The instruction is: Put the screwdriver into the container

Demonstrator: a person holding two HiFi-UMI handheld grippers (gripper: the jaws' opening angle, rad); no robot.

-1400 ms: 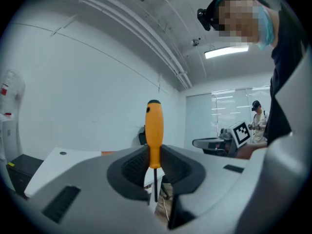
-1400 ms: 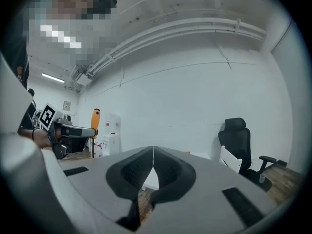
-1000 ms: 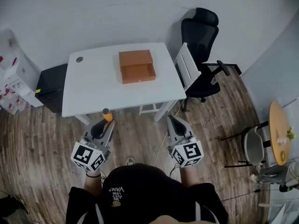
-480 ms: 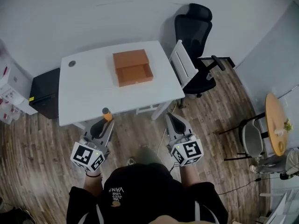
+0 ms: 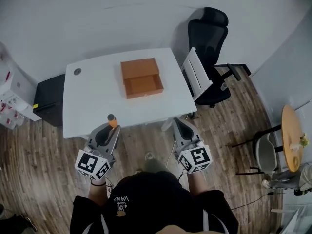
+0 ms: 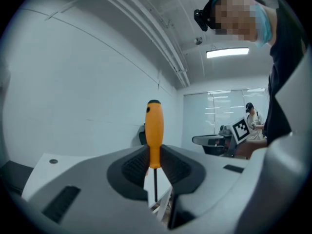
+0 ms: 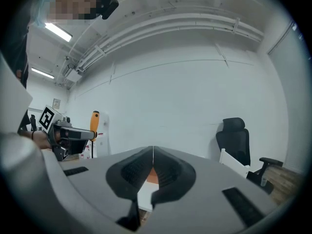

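– Left gripper (image 6: 154, 168) first: what was it doing?
– Pinching the screwdriver (image 6: 154, 130) by the low end of its orange handle, with a pad pressed on either side. The handle stood upright above the jaws, and the thin shaft hung down below them.
– Why hold it that way?
– My guess is that a grip low on the handle steadied it for carrying. With the shaft pointing down, it could also be lowered straight in.
– And the right gripper (image 7: 153, 165)?
– Its jaws were pressed together with nothing between them. It sat level, to the right of the other one, and looked idle.
– Where was the container (image 5: 142, 78)?
– On the white table (image 5: 92, 101), toward its far middle and well apart from both grippers. It was an orange box whose near half looked open upward. The grippers were over the wooden floor (image 5: 39, 145), close to the table's near edge.
– So how far along was it?
– The screwdriver was in hand but not yet delivered. I judged the reach across the table was what remained, ending above the open half.
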